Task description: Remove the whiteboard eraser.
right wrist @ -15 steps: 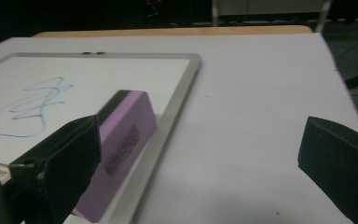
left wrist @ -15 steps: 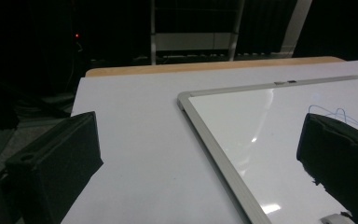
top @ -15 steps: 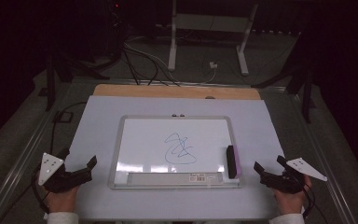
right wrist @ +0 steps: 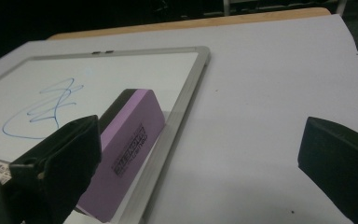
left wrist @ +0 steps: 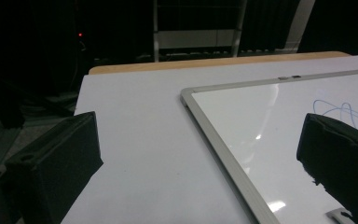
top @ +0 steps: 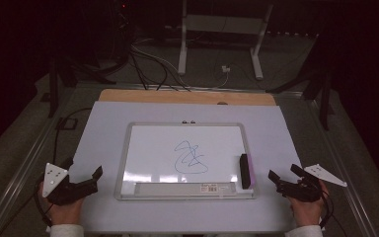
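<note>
**Whiteboard, eraser, two grippers at rest beside the board**

Whiteboard (top: 187, 158): flat on a pale sheet (top: 103, 128) covering the table; silver frame, long side toward the person. Blue scribble (top: 191, 158) near the middle of the writing surface. Tray strip with a small label along the near edge. In the left gripper view, frame corner (left wrist: 186, 93) seen at centre, scribble (left wrist: 340, 109) at far right.

Eraser (top: 245, 170): purple block with a dark top, lying on the right end of the board, just inside the right frame rail, long axis running away from the person. In the right gripper view (right wrist: 126, 149), purple side with printed black lettering facing the camera, resting against the frame rail.

Left gripper (top: 83, 177): held in a hand at the near left corner of the sheet, left of the board and apart from it. Jaws spread wide, nothing between them; bare sheet and board frame visible through the gap in the left gripper view.

Right gripper (top: 282, 177): held in a hand at the near right corner, just right of the board, near the eraser but not touching it. Jaws spread wide, nothing pinched; eraser seen just behind the left jaw in the right gripper view.

Wooden table edge (top: 187, 97): bare strip beyond the sheet.

Floor beyond: cables (top: 148, 64), white stand legs (top: 217, 44).
</note>
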{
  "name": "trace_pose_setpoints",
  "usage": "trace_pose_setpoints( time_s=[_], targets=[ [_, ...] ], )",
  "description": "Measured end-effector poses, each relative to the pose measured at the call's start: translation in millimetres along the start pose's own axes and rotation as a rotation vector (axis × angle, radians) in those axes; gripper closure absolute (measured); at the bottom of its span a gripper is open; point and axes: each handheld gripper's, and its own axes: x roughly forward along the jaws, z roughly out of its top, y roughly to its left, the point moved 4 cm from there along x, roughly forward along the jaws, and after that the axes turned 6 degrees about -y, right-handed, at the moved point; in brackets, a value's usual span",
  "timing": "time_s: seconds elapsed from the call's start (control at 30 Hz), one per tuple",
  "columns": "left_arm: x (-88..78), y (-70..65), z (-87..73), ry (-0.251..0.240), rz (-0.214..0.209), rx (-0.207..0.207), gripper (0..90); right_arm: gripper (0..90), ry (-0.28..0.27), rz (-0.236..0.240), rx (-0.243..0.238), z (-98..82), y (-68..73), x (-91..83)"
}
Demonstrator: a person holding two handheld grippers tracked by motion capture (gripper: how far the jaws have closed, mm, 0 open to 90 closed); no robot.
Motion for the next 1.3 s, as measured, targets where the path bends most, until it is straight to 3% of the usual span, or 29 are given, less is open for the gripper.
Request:
trace_pose_setpoints(
  time_s=[0.27, 0.7, 1.0, 1.3],
  targets=[
    [-1.7, -1.6, -2.7, 0.003, 0.004, 0.0, 0.6, 0.0, 0.009, 0.023, -0.005, 7.8, 11.2, 4.9],
    [-2.5, -0.7, -4.8, -0.004, 0.024, -0.012, 0.6, 0.0, 0.074, 0.05, -0.009, 19.9, 30.5, 24.0],
    [0.5, -4.5, -8.2, 0.014, 0.021, 0.005, 0.6, 0.2, 0.135, 0.053, -0.036, 18.1, 40.7, 34.9],
    [2.1, -6.4, -9.3, 0.021, 0.019, 0.01, 0.6, 6.6, 0.185, 0.072, -0.017, 13.7, 44.8, 41.9]
  ],
)
